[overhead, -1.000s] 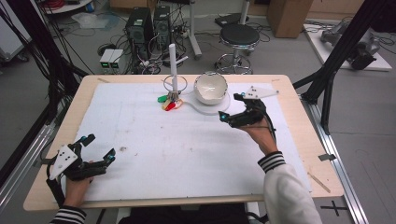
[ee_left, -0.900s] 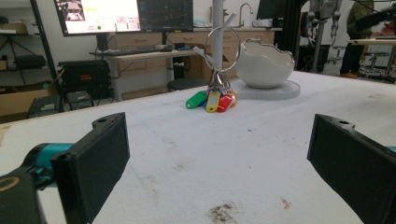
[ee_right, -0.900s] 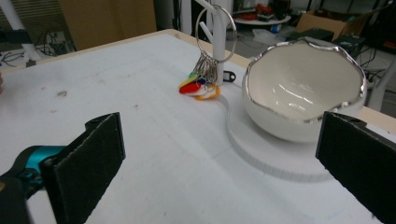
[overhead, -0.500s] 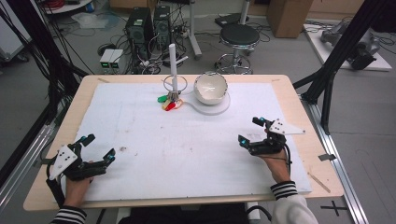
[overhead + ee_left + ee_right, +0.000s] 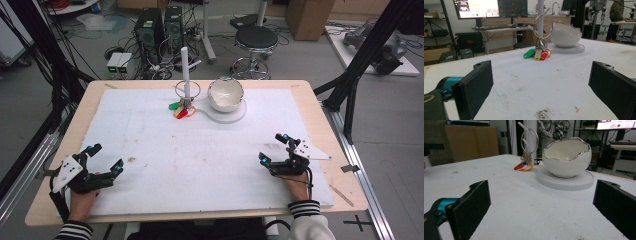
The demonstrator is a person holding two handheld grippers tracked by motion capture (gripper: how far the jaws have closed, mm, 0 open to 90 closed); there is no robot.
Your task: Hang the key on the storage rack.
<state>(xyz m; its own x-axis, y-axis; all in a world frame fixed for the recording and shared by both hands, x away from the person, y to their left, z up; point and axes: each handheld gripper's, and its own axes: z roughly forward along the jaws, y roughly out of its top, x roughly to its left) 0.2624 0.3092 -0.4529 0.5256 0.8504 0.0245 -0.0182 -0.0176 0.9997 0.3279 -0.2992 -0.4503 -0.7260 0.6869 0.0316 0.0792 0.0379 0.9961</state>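
Both tongs are black frames with teal accents at the jaw bases — the left tongs and right tongs each carry a grey three-cornered plate and trail a black cable; cuffs are black-and-white striped.

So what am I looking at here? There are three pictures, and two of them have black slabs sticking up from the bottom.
No robot arm here: a person sits at the table and holds a hand-held gripper in each hand. The picture from above shows the left gripper and the right gripper resting near the front edge of the white table cover. The other two pictures come from small cameras riding on each gripper, looking forward between its own two black jaws; those are the slabs you see. Both grippers are open and hold nothing. At the far side of the table stands a white post with a metal ring hung round it, carrying coloured key tags. Beside it a white bowl with a jagged, eggshell-like rim sits on a round white base.
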